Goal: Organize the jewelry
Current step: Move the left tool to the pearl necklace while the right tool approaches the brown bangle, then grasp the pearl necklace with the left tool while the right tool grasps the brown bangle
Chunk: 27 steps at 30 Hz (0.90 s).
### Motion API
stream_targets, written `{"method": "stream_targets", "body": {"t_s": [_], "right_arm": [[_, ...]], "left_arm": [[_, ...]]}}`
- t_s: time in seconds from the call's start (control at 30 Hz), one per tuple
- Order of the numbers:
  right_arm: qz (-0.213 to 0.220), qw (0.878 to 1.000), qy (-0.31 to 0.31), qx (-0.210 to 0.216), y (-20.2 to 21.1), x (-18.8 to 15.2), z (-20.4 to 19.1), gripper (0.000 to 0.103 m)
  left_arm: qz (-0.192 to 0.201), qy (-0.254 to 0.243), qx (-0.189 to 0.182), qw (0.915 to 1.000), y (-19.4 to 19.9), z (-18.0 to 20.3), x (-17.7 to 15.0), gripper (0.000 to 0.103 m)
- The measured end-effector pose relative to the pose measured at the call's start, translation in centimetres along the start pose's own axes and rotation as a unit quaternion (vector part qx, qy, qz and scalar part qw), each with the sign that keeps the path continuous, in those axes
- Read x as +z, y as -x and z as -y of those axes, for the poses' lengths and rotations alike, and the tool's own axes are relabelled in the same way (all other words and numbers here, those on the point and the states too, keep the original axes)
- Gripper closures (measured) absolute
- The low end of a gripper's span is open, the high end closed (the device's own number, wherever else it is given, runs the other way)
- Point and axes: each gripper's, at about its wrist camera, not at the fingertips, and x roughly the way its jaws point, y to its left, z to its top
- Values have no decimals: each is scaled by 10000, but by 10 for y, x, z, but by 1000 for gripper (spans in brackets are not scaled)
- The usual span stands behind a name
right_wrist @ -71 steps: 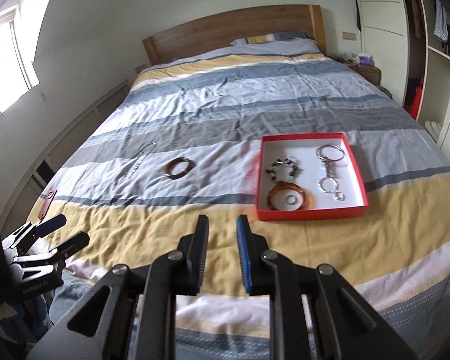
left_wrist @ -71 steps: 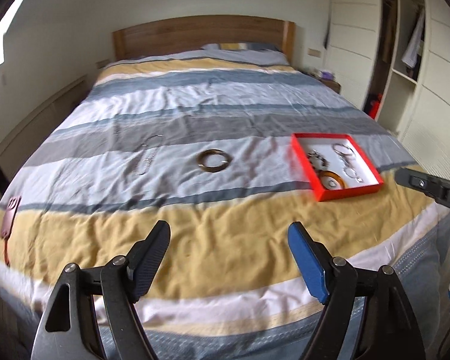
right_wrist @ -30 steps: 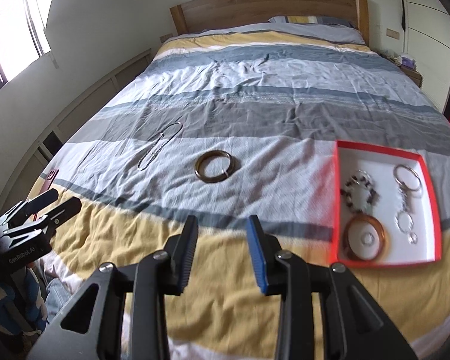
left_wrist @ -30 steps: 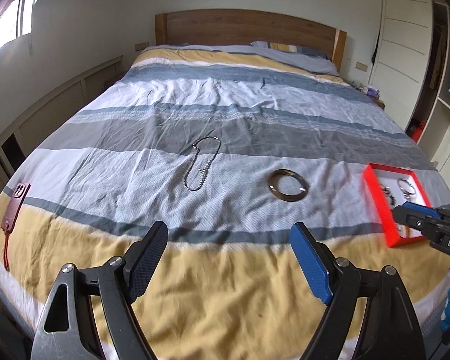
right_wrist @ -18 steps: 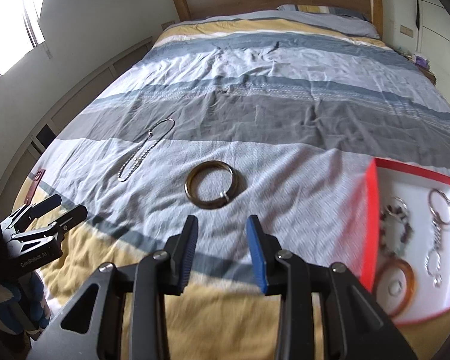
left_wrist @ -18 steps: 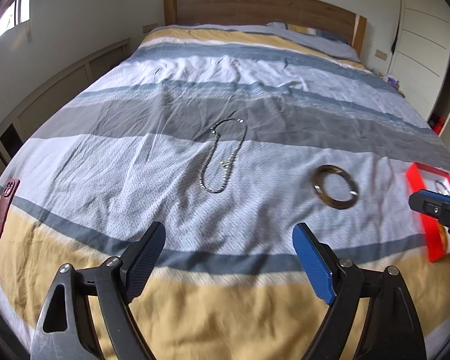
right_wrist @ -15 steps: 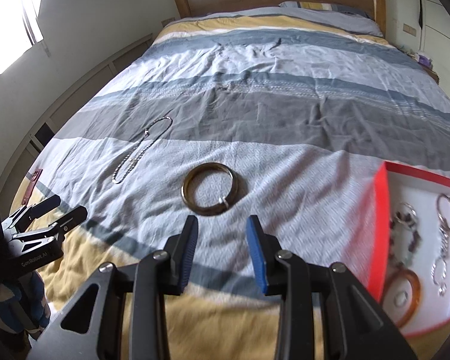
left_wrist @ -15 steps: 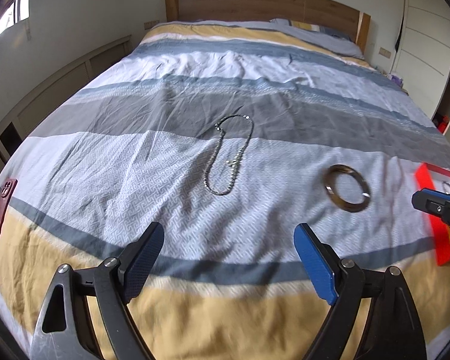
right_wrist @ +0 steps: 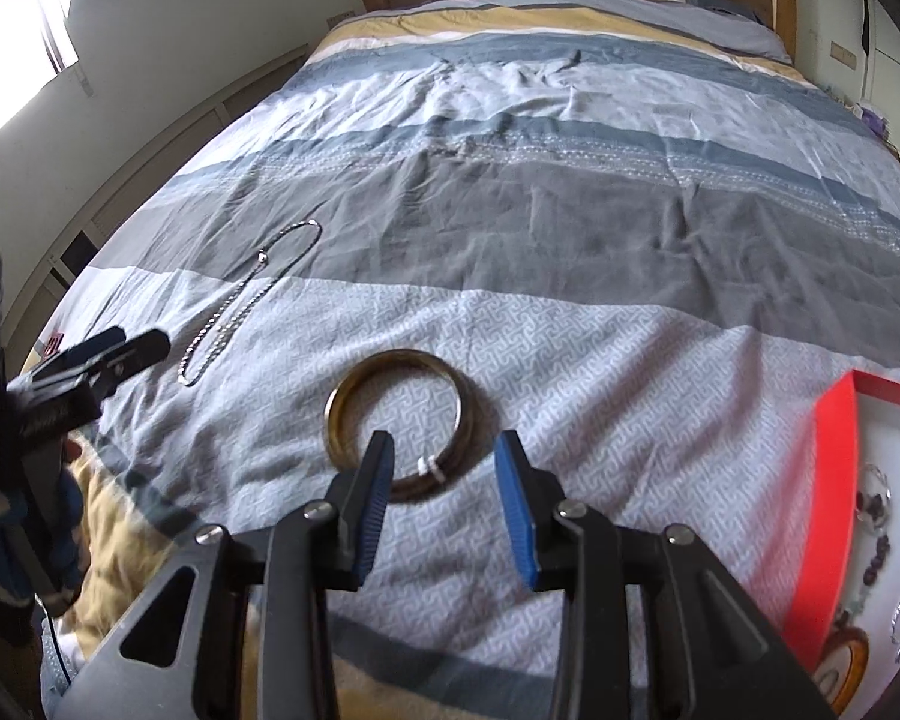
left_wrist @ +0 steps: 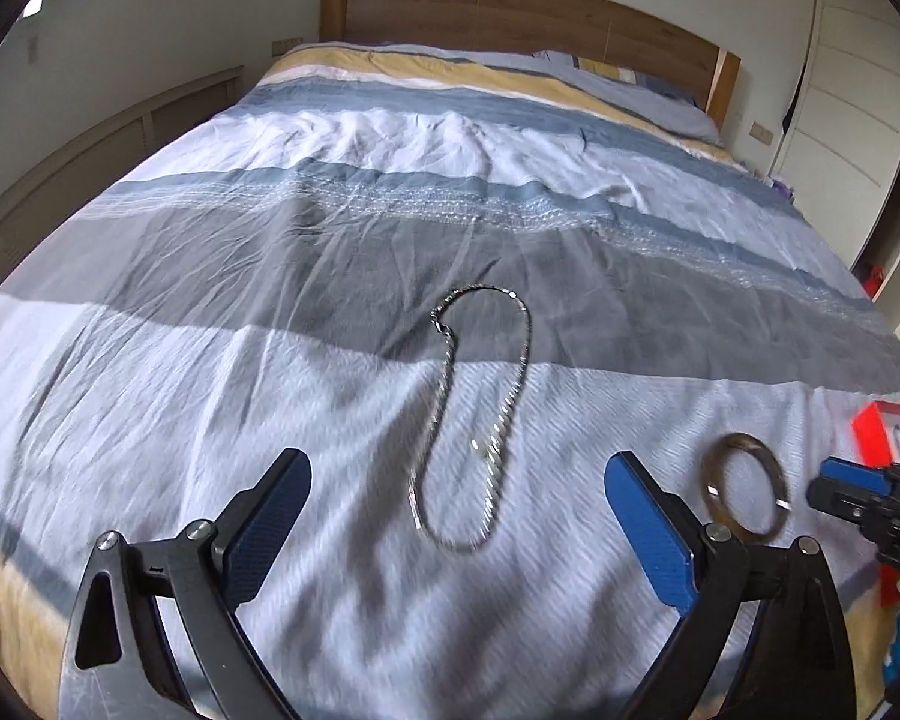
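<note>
Silver links catch the light first: the chain [left_wrist: 480, 420] lies in a long, narrow loop on the bed [left_wrist: 270, 240], straddling the line between a dark grey stripe and a pale patterned one, toward the left side of the foot half. The left gripper [left_wrist: 456, 504] hangs over its near end with jaws opening wide; the chain shows between them in the left wrist view, but nothing is pinched and the pads look clear of it.

To its right, well apart from the chain, the bangle [right_wrist: 399, 426] lies flat on the pale stripe, a dull brown-gold ring with a small bright clasp or tag on its near rim. The right gripper [right_wrist: 444, 480] is poised above that near rim, jaws partly spread and empty, the rim showing in the gap.

Near the bed's right edge sits the red tray [right_wrist: 834, 480], white inside, already carrying a bead bracelet, an amber ring and some metal rings.

This looks like the reach before two pick-ups. I'd judge each gripper must drop onto its piece and close, the right across the bangle's rim, the left on a bunched stretch of chain. The chain looks limp and may slip or trail; the bangle looks rigid.
</note>
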Motion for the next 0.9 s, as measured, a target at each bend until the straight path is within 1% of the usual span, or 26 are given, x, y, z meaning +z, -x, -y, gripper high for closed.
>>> {"method": "stream_targets", "body": {"t_s": [0.13, 0.27, 0.37, 0.4, 0.43, 0.47, 0.5, 0.53, 0.57, 0.63, 0.67, 0.7, 0.73, 0.77, 0.8, 0.83, 0.87, 0.9], "right_arm": [[-46, 10000, 22, -9, -14, 6, 3, 68], [-125, 9999, 11, -29, -29, 9, 7, 68], [-216, 9998, -4, -55, -41, 9, 10, 68], [-242, 9997, -9, -50, -46, 8, 11, 68], [-246, 9997, -6, -44, -48, 8, 11, 68], [-238, 9997, 6, -36, -50, 7, 11, 66], [-221, 9997, 39, -8, -53, 7, 9, 66], [-218, 9997, 61, 1, -55, 6, 7, 66], [-226, 9997, 100, 3, -58, 6, 4, 66], [-228, 9995, 202, -27, -62, 5, -3, 69], [-236, 9994, 238, -67, -64, 5, -5, 69], [-235, 9994, 243, -79, -66, 5, -7, 70], [-236, 9995, 215, -68, -66, 5, -7, 74], [-236, 9995, 182, -63, -66, 4, -7, 81], [-231, 9996, 165, -61, -65, 4, -7, 85], [-223, 9997, 110, -19, -63, 2, -7, 88], [-213, 9998, 54, 26, -61, 1, -6, 91], [-205, 9998, 34, 51, -59, -1, -6, 91]], "left_arm": [[-205, -3, 10, 9998, -30, -4, 7, 6], [-460, 86, 56, 9989, -58, -8, 4, 6], [-525, 44, 134, 9985, -65, -6, 0, 9], [-498, -7, 158, 9986, -65, -4, -1, 13], [-478, -38, 160, 9987, -65, -2, -2, 21], [-455, -65, 164, 9988, -64, -1, -2, 25], [-443, -87, 178, 9988, -65, 1, -2, 34], [-441, -94, 186, 9988, -65, 2, -2, 40], [-436, -95, 183, 9988, -65, 4, -2, 44], [-455, -77, 124, 9989, -66, 5, -1, 57], [-468, -53, 67, 9989, -67, 6, -1, 61], [-490, -21, -11, 9988, -67, 7, -1, 69], [-514, 28, -95, 9986, -66, 8, -1, 75], [-528, 124, -166, 9984, -65, 7, -1, 77], [-553, 266, -267, 9978, -64, 5, -2, 82], [-577, 404, -378, 9968, -62, 3, -3, 90], [-603, 499, -491, 9957, -59, 1, -5, 90], [-628, 540, -562, 9950, -55, 1, -7, 90]]}}
